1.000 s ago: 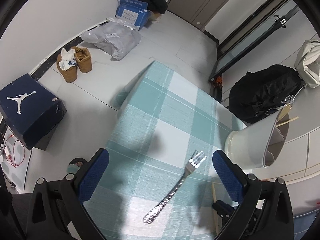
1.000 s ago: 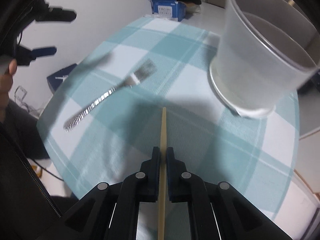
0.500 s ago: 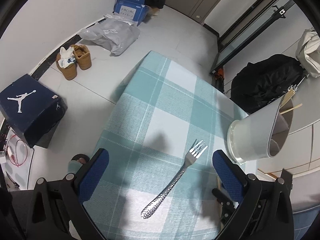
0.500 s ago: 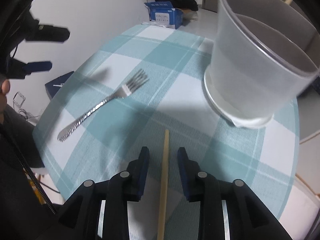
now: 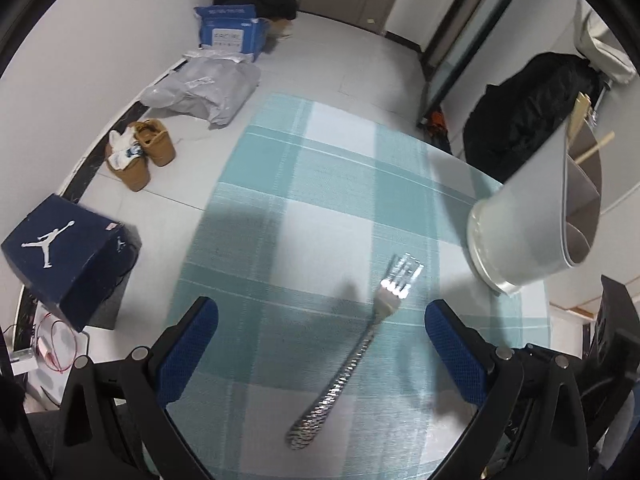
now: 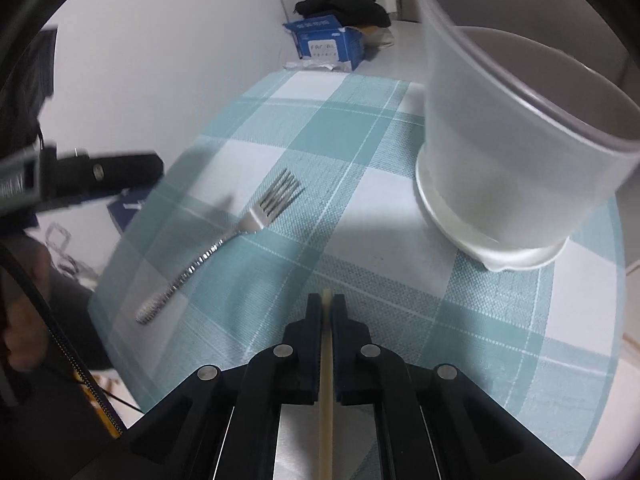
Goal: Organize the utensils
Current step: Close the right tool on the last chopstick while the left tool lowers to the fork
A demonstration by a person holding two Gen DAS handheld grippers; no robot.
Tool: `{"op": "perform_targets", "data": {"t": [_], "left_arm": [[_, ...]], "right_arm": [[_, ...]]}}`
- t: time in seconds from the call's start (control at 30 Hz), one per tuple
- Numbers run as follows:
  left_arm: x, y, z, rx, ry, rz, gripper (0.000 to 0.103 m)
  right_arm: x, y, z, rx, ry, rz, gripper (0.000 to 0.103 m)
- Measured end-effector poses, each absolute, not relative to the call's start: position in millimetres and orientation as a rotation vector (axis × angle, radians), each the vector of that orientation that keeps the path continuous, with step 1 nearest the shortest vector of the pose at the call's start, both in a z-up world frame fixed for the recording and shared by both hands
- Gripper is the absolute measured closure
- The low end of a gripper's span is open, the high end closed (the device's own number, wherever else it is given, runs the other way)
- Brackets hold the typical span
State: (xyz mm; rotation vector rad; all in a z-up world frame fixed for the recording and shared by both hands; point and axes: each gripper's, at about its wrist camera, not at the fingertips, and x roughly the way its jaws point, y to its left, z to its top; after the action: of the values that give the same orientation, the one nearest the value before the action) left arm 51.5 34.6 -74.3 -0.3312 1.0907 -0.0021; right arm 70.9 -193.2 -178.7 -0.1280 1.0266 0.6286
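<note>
Two tools: the right tool (image 6: 327,300) is clamped on a chopstick (image 6: 326,380); the left tool (image 5: 320,336) gapes empty over the fork (image 5: 356,356) mid-desk (image 5: 320,184).

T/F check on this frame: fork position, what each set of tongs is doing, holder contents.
1. The fork lies flat on the checked cloth. True.
2. The right tongs are shut on a chopstick. True.
3. The left tongs grip the fork. False: open, fork lying between the pads, untouched.
4. The utensil holder is empty. False: wooden sticks poke out of it.
</note>
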Motion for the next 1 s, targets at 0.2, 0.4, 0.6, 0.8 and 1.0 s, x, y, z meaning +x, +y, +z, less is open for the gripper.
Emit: {"op": "perform_targets", "data": {"t": [0.2, 0.4, 0.6, 0.8, 1.0], "left_arm": [[56, 24, -75, -0.314, 1.113, -0.014, 0.002], [66, 0, -74, -0.237, 1.119, -0.046, 0.002], [72, -22, -74, -0.119, 1.118, -0.056, 0.002], [75, -29, -82, -0.086, 1.15, -0.06, 0.002], [86, -25, -96, -0.105, 1.202, -0.062, 0.024]], "right_arm": [[73, -217, -157, 0.063, 0.961, 0.695, 0.099], [76, -251, -134, 0.265, 0.873, 0.726, 0.099], [80, -284, -126, 0.406, 0.819, 0.734, 0.099], [84, -314, -131, 0.558, 0.81, 0.734, 0.099], [77, -322, -124, 0.555, 0.781, 0.749, 0.099]]}}
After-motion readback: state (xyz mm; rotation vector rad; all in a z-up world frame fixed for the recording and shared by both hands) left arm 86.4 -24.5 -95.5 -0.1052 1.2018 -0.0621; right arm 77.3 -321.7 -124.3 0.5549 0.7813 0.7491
